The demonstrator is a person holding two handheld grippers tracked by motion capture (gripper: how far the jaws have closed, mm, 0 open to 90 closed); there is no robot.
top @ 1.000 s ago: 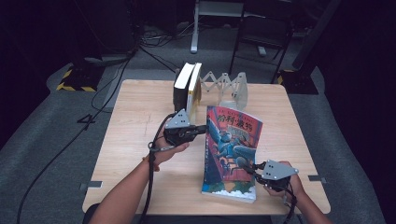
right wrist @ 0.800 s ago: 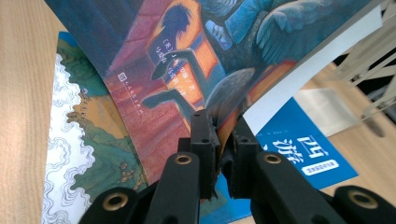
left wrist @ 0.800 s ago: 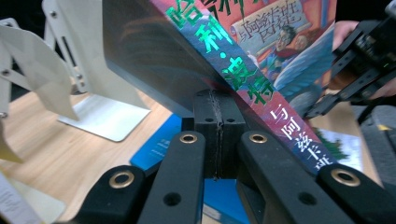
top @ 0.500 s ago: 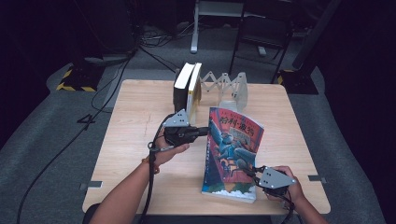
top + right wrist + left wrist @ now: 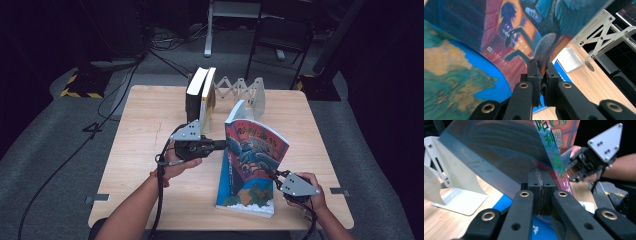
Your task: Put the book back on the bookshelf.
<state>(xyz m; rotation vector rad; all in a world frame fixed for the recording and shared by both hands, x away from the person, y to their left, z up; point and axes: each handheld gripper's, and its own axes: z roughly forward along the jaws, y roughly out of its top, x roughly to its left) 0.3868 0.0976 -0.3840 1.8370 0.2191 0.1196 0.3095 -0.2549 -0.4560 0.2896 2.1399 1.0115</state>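
We see open table (image 5: 140,150) at frame left and lower centre; upright books (image 5: 200,97) and folding rack (image 5: 245,92) block upper centre, tilted book (image 5: 250,165) blocks centre-right.

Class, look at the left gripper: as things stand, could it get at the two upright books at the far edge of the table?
Probably not yet: the left gripper is shut on the colourful book's cover. The bare table towards the upright books looks unobstructed.

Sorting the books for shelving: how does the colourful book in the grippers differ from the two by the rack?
The colourful book is tilted, pinched by both grippers; the two books stand upright, untouched. Its illustrated cover faces up; they show plain page edges. All are on the table.
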